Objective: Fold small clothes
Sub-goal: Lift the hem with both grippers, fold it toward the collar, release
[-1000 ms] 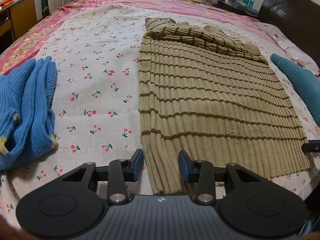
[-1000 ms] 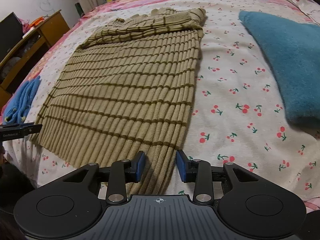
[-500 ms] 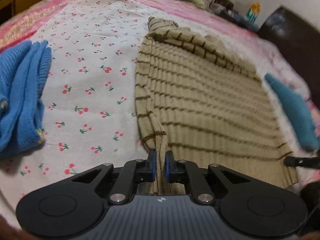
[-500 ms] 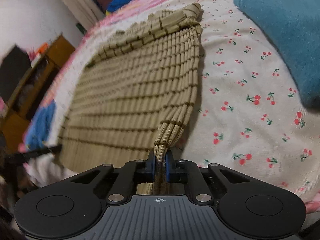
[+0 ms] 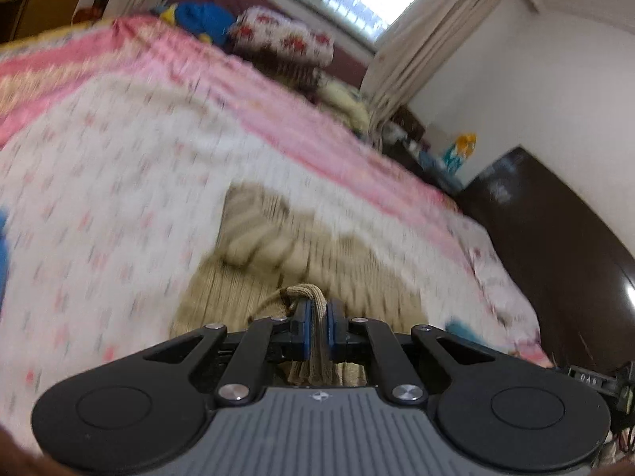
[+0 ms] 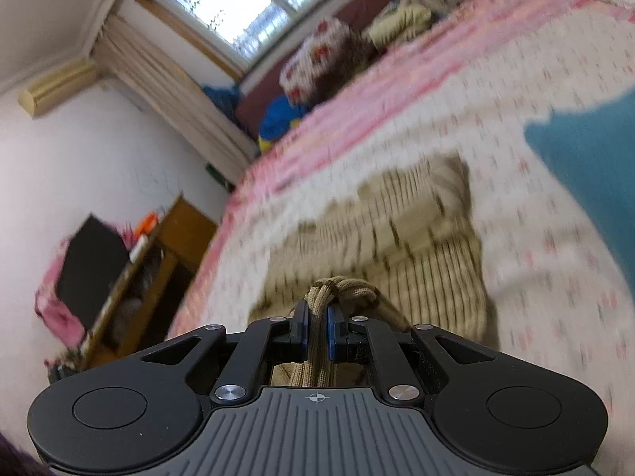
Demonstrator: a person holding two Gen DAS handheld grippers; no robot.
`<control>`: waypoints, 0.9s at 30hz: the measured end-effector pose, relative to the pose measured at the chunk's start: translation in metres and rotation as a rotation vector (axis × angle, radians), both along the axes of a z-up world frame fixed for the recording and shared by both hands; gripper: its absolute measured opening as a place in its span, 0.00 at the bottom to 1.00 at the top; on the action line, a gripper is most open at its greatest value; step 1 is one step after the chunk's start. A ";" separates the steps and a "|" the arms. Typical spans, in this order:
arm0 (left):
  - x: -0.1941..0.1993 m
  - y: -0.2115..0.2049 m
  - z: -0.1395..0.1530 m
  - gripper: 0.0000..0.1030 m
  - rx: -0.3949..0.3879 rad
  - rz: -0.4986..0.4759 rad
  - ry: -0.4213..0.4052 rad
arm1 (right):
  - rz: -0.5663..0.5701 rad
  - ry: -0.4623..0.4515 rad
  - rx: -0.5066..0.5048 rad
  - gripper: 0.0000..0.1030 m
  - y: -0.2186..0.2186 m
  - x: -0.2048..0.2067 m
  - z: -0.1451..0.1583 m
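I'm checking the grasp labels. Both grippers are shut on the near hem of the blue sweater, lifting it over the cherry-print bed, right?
Not the blue one. Both the left gripper and right gripper are shut on the tan striped sweater, as each wrist view shows; the rest holds.

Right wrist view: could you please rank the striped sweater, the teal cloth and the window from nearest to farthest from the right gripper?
1. Striped sweater: pinched in the right gripper, spreading ahead.
2. Teal cloth: on the bed, at right.
3. Window: far wall, upper left.
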State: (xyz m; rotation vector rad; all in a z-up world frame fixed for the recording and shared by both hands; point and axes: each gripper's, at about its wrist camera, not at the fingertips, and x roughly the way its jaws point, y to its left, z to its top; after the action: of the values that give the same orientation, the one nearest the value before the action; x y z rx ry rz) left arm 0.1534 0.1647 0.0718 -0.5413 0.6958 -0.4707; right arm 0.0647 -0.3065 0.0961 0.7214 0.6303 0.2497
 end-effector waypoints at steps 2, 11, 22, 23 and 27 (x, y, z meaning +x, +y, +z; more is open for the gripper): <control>0.025 -0.006 0.009 0.13 -0.004 0.021 -0.027 | -0.036 -0.007 0.022 0.09 -0.011 0.023 0.003; 0.130 -0.042 -0.001 0.13 0.057 0.084 -0.030 | -0.141 0.028 0.018 0.09 -0.041 0.115 -0.013; 0.183 -0.050 -0.056 0.13 0.119 0.176 0.079 | -0.222 0.169 -0.012 0.13 -0.046 0.181 -0.060; 0.185 -0.048 -0.059 0.13 0.108 0.175 0.095 | -0.222 0.171 -0.009 0.14 -0.046 0.183 -0.063; 0.187 -0.043 -0.059 0.22 0.095 0.207 0.102 | -0.221 0.161 -0.011 0.16 -0.044 0.186 -0.063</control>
State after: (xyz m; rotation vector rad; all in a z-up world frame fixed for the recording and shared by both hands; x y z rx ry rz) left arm 0.3403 0.1217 0.0129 -0.5437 0.7468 -0.2162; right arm 0.2509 -0.3506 0.0332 0.7995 0.6982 -0.0162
